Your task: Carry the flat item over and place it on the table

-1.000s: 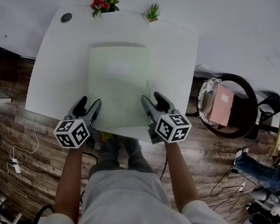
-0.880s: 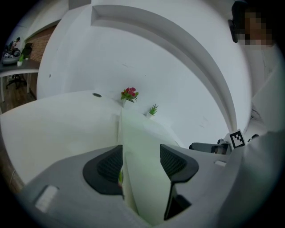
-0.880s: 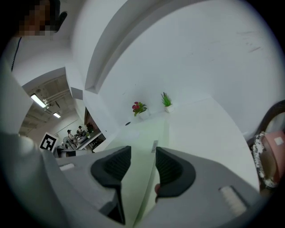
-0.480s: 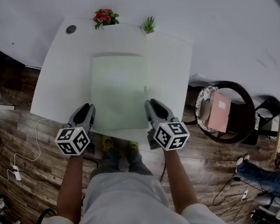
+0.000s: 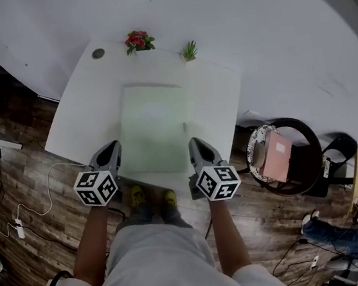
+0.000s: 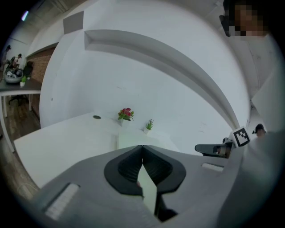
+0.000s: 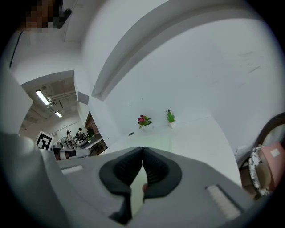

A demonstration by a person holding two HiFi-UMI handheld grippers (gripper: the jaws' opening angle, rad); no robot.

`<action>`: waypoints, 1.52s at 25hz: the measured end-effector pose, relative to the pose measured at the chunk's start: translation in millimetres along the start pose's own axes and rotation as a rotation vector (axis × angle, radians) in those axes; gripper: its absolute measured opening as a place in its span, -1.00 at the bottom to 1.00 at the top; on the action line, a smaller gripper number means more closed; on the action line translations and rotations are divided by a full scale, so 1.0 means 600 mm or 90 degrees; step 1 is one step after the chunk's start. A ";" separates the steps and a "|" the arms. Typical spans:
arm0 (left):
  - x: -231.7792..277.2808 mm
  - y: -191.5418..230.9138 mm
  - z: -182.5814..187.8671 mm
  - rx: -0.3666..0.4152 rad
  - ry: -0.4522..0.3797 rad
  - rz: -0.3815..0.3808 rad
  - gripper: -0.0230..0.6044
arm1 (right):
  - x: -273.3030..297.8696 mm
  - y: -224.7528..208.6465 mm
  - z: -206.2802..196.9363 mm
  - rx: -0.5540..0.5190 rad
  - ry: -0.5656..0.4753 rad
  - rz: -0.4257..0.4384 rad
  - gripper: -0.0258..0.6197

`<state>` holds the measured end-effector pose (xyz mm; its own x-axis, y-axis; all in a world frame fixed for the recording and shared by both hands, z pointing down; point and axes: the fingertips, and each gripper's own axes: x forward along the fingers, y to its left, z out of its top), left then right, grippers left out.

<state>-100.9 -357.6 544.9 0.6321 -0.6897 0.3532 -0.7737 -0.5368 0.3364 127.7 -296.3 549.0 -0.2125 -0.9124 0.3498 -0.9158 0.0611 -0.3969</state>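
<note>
Two pots (image 7: 147,128) hold red flowers (image 5: 138,40) and a green plant (image 5: 189,50); left gripper (image 6: 142,147) and right gripper (image 7: 143,149) pressed together.

I list a grey left gripper (image 5: 110,149) and grey right gripper (image 5: 197,144), black ribbed pads (image 6: 127,168), a white cube (image 5: 96,187) with black square markers on each, plus pale short-sleeved shirt (image 5: 157,258), grey trousers (image 5: 146,215), yellow shoes (image 5: 136,195).

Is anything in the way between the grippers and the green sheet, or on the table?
Nothing visible is. The left gripper and right gripper have their jaws shut on the near edge of the green sheet, which lies on the white table. The flowers and small plant stand at the far edge, apart from it.
</note>
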 end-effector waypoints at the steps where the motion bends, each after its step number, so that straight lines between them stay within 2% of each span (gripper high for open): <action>1: -0.002 -0.005 0.006 0.017 -0.001 0.001 -0.91 | -0.003 0.001 0.004 -0.002 -0.003 0.000 -0.91; 4: -0.006 -0.019 0.027 0.046 -0.015 -0.003 -0.91 | -0.013 0.002 0.018 -0.009 -0.017 -0.002 -0.91; 21: -0.069 -0.025 0.155 0.073 -0.131 0.014 -0.91 | -0.069 0.011 0.127 -0.067 -0.101 -0.019 -0.91; 38: -0.088 -0.051 0.214 0.090 -0.189 0.012 -0.91 | -0.097 0.013 0.191 -0.114 -0.151 -0.024 -0.91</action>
<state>-116.1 -367.2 404.1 0.5931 -0.8010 0.0813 -0.7970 -0.5698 0.2004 172.0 -288.9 428.0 -0.1107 -0.9832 0.1449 -0.9716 0.0763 -0.2240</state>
